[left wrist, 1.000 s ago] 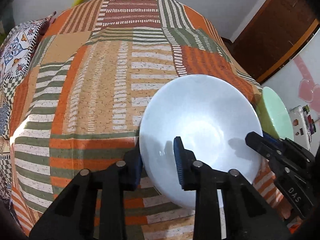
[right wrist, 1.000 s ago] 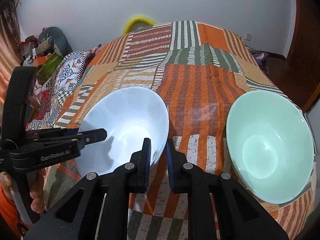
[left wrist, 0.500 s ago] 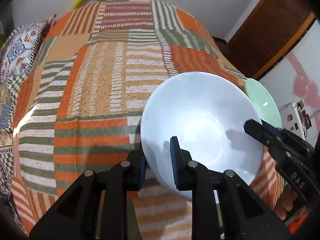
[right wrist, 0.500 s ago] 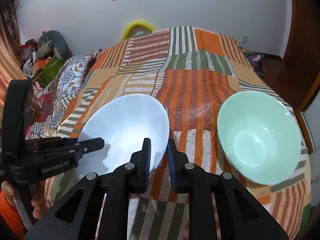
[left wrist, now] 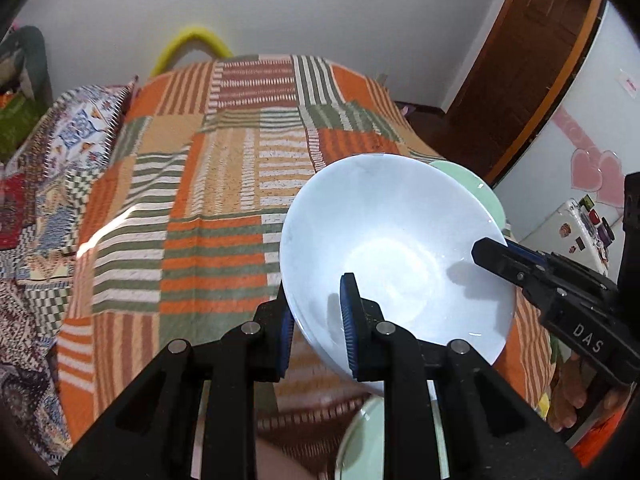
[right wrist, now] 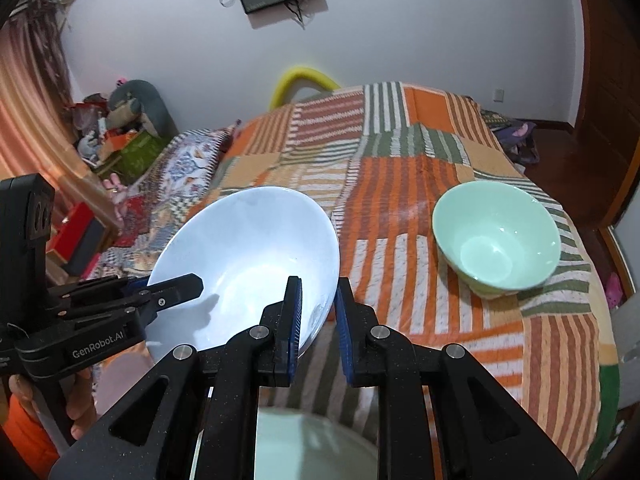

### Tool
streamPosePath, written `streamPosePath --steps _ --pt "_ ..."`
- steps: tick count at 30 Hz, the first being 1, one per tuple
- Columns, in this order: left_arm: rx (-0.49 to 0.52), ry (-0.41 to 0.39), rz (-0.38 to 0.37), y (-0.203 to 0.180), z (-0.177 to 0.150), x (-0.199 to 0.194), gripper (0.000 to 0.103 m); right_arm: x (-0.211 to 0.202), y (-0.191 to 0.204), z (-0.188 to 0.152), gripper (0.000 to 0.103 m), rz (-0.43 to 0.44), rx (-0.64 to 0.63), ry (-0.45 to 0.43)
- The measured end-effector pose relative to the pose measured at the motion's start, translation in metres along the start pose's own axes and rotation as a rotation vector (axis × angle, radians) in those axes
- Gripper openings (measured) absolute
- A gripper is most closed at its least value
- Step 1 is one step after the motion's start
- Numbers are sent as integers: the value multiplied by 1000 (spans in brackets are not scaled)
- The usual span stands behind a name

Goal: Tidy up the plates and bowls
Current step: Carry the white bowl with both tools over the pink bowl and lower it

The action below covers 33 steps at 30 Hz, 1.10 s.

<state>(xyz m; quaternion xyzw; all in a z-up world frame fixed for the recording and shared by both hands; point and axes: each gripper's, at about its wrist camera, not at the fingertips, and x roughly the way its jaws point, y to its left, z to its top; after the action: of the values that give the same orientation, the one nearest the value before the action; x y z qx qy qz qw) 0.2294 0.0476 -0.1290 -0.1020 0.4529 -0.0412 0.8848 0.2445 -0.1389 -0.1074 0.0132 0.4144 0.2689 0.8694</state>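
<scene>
Both grippers were clamped on the rim of the white bowl [right wrist: 244, 256]: the left gripper [left wrist: 316, 332] had one blue pad inside the wall and one outside at the near-left rim, its jaws having just closed a little tighter on it, and the right gripper [right wrist: 318, 316] pinched the opposite near edge the same way. The bowl hung tilted, clear above the striped bedspread [left wrist: 208, 208], so the step in hand looked like carrying it toward another dish for stacking. The green bowl [right wrist: 496, 236] sat upright on the bedspread well apart to the right, and a pale green dish [right wrist: 312, 448] lay just below the fingers, partly hidden. The next move probably called for levelling the bowl and keeping both grips matched. Open bedspread lay ahead; the bed's right edge ran just beyond the green bowl.
</scene>
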Motion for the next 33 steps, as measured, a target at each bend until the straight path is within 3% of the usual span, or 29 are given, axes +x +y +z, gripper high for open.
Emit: streamPosePath --steps 9,19,33 --pt "-11 -60 35 -5 -36 -66 21 -35 32 -18 16 49 -57 -43" --pt "-38 -117 123 16 -84 -123 21 -40 68 -47 17 126 -109 -18" --pt "-178 -109 184 75 -131 -138 21 -9 121 -78 17 201 -186 90"
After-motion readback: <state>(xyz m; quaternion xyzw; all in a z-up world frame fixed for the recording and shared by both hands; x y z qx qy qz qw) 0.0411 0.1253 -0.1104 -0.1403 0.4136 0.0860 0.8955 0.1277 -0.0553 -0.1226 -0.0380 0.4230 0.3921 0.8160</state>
